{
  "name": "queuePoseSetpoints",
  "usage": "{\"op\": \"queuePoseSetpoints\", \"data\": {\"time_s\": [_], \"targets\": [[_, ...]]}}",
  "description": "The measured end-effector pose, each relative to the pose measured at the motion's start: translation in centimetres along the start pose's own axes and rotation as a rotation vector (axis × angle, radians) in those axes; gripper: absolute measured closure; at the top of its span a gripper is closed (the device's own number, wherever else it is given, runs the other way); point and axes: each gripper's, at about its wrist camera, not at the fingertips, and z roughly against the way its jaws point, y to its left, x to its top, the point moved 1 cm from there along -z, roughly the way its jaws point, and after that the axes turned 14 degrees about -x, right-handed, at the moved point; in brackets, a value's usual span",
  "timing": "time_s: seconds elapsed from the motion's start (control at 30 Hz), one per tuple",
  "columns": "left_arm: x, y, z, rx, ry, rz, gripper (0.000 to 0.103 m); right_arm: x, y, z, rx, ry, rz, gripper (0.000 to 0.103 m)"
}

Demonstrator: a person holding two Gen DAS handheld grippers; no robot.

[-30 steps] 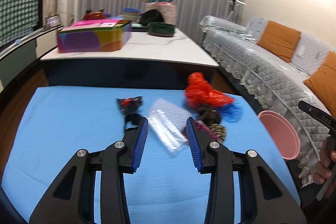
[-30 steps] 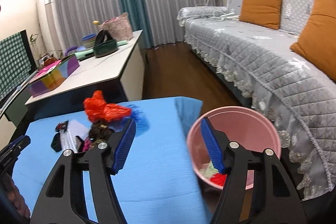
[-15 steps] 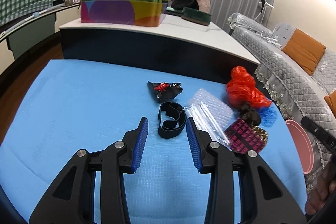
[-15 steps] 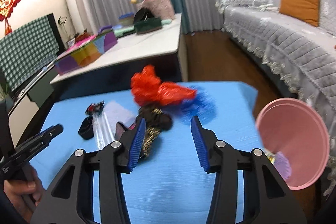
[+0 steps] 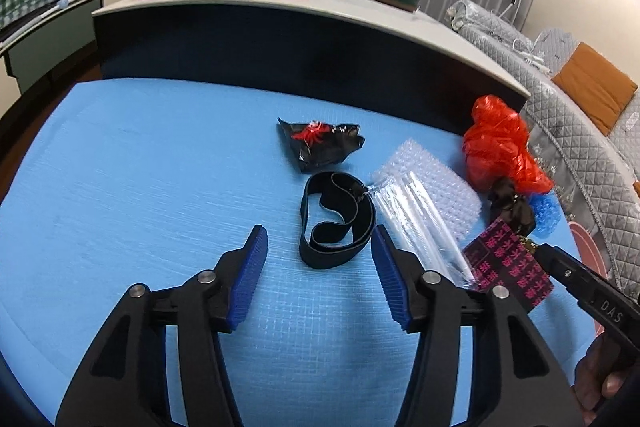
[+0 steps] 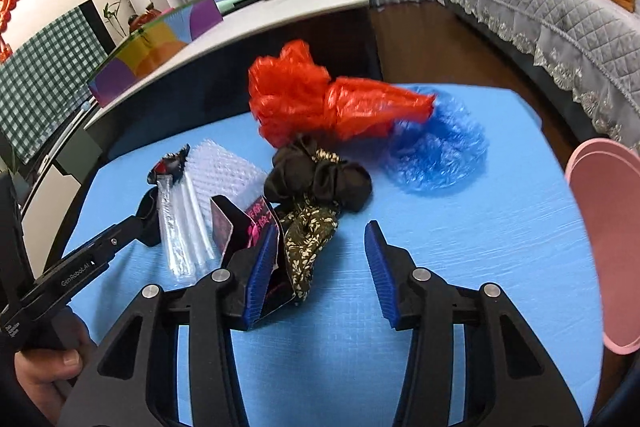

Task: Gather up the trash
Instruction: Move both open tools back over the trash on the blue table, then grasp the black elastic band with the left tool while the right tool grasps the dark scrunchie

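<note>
I see wide bare blue bench (image 5: 140,187) left of the trash. My left tongs (image 5: 319,263) gape empty just before the black elastic band (image 5: 336,223), a limp loop running away from me. My right tongs (image 6: 321,259) gape too, left pad beside the pink-lettered card (image 6: 256,227).

Round pink plastic bin (image 6: 608,247) beside the blue table cover is cut by the right edge, inside not visible. In the left wrist view only a sliver of its rim (image 5: 586,241) shows. Black card with pink characters (image 6: 244,227) partly hidden behind the right gripper's (image 6: 322,263) left finger; characters too blurred to read. Red crumpled plastic bag (image 6: 320,103) is motion-blurred, overlapping the blue bubble-wrap sheet (image 6: 440,155).
</note>
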Motion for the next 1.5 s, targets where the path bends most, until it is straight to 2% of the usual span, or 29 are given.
{"op": "queuePoseSetpoints", "data": {"time_s": [0.13, 0.27, 0.3, 0.37, 0.4, 0.5, 0.57, 0.83, 1.5], "targets": [[0.2, -0.4, -0.8, -0.001, 0.028, -0.023, 0.049, 0.1, -0.3, -0.7, 0.016, 0.026, -0.021, 0.059], [0.0, -0.8, -1.5, -0.001, 0.049, -0.041, 0.051, 0.5, -0.5, -0.7, 0.036, 0.029, -0.032, 0.082], [0.0, -0.9, -1.6, -0.002, 0.052, -0.042, 0.06, 0.5, -0.4, -0.6, 0.039, 0.031, -0.023, 0.089], [-0.1, -1.0, -1.6, 0.005, 0.056, -0.05, 0.07, 0.4, -0.2, -0.6, 0.038, 0.028, -0.006, 0.095], [-0.1, -1.1, -1.5, 0.003, 0.05, -0.053, 0.079, 0.4, -0.1, -0.5, 0.032, 0.024, 0.002, 0.097], [-0.1, -1.7, -1.1, 0.015, 0.037, -0.085, 0.09, 0.6, -0.2, 0.1, 0.012, 0.001, 0.012, 0.099], [0.0, -2.1, -0.8, 0.021, 0.028, -0.103, 0.093, 1.0, -0.5, 1.0, 0.008, -0.026, 0.009, 0.099], [0.4, -3.3, 1.3, 0.019, -0.026, -0.134, 0.094, 1.9, -1.2, 4.2, -0.006, -0.112, 0.014, 0.099], [-0.7, -6.5, 4.7, -0.023, -0.077, -0.208, 0.094, 1.3, -3.3, 9.5, -0.051, -0.212, 0.006, 0.099]]}}
